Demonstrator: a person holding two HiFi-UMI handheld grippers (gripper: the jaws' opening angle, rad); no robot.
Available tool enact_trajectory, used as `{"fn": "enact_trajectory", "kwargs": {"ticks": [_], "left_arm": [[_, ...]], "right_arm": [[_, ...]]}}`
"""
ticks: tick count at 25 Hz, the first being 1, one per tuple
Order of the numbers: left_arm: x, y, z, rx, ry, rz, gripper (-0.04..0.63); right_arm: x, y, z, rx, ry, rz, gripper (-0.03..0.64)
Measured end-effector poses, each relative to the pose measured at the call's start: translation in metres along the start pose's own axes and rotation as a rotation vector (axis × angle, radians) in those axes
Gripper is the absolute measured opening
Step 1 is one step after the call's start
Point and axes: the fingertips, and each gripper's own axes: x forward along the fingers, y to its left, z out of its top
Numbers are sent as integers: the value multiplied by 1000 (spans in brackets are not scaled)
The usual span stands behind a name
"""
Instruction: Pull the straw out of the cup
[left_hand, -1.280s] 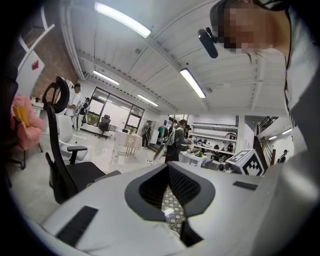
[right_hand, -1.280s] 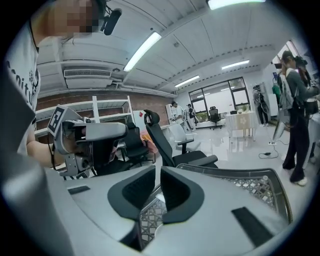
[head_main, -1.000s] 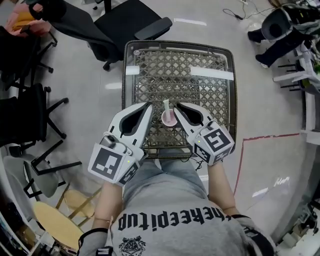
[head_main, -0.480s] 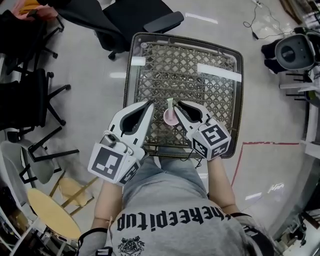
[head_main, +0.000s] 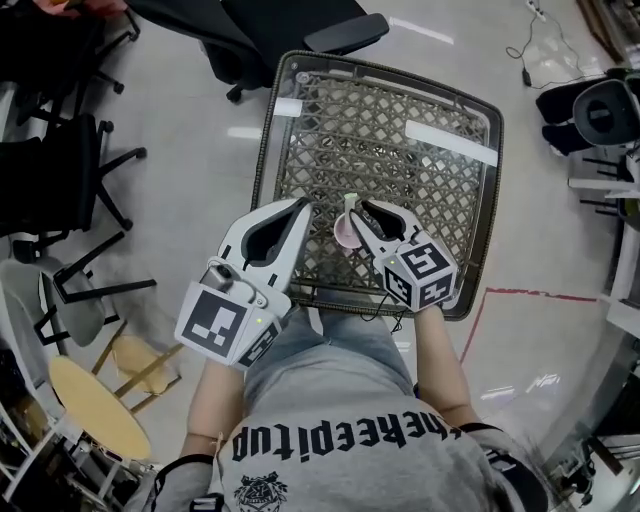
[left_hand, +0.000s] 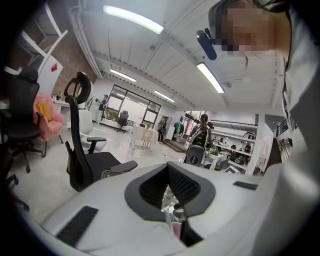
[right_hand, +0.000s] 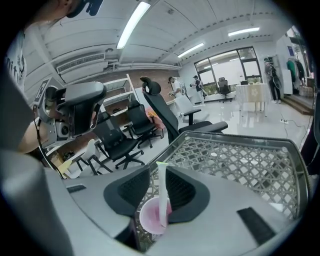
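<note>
On the near half of the lattice-topped table (head_main: 440, 150), the pink cup (head_main: 343, 236) is standing upright with the straw (head_main: 349, 205) sticking up out of it, and you are pointing both grippers at it from the near side. Your right gripper (head_main: 364, 211) is sitting just right of the cup with its jaws a little apart. Its own view is showing the straw rising in the gap between the pads, close to the right-hand one, but neither pad looks to be pinching it, so it is gripping nothing. Your left gripper (head_main: 299, 207) is hovering just left of the cup, its tips looking closed together and empty. That is where I judge the risk is lying: nothing is steadying the cup. If the straw is binding inside when you close on it and lift, the light cup may be rising with it or tipping over on the smooth top. A pinch too near the straw's top could also be slipping off or bending it.
</note>
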Motion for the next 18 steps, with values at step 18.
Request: {"fn": "enact_trajectory", "kwargs": {"ticks": [18], "left_arm": [[-5, 16, -15, -36, 24, 72, 28]], "right_arm": [[30, -6, -25, -16, 104, 52, 137]]}}
